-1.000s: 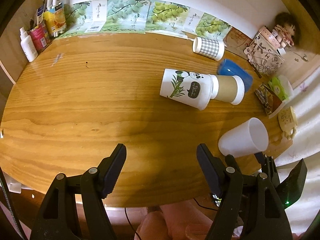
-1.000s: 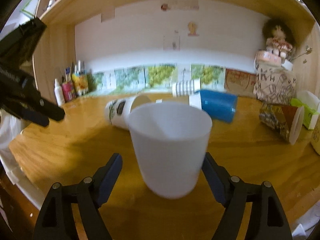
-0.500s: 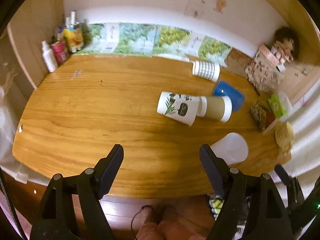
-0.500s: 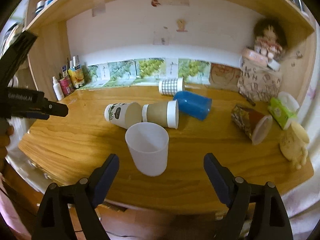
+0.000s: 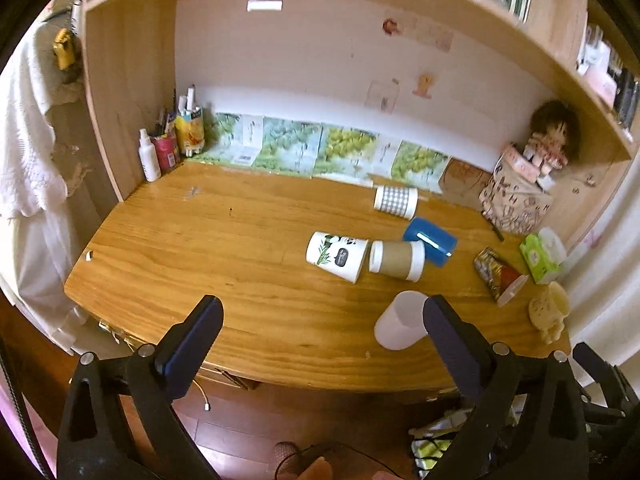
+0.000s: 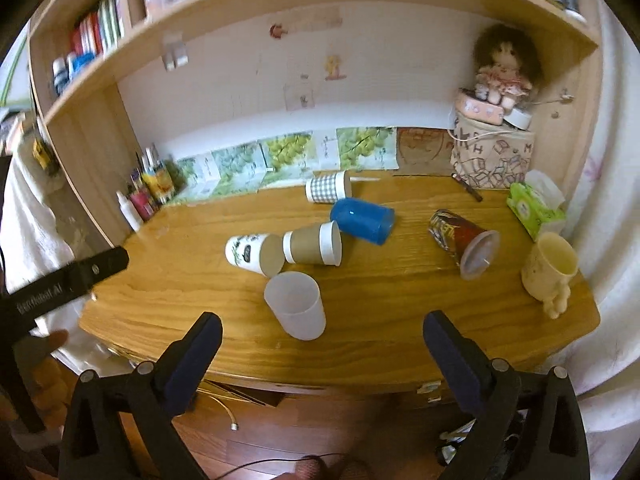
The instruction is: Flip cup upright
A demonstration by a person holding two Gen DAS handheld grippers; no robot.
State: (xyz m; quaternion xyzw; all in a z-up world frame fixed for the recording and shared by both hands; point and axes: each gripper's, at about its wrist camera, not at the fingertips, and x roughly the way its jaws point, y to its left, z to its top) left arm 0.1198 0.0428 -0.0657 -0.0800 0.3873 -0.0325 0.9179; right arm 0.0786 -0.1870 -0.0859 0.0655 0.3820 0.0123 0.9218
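Observation:
A translucent white plastic cup (image 6: 295, 305) stands upright near the front edge of the wooden desk (image 6: 400, 300); it also shows in the left wrist view (image 5: 400, 326). My right gripper (image 6: 322, 340) is open and empty, held back off the desk's front edge, well apart from the cup. My left gripper (image 5: 322, 328) is open and empty, also back from the desk, with the cup beside its right finger (image 5: 452, 340).
Several cups lie on their sides mid-desk: a panda cup (image 6: 252, 254), a brown cup (image 6: 314, 243), a blue cup (image 6: 362, 220), a checked cup (image 6: 328, 187) and a dark printed cup (image 6: 460, 238). A yellow mug (image 6: 550, 266), tissue pack (image 6: 534, 204) and bottles (image 6: 140, 200) line the edges.
Both grippers have pulled back and up away from the desk. The right gripper, earlier around the white cup, now stands clear of it; the cup stays upright.

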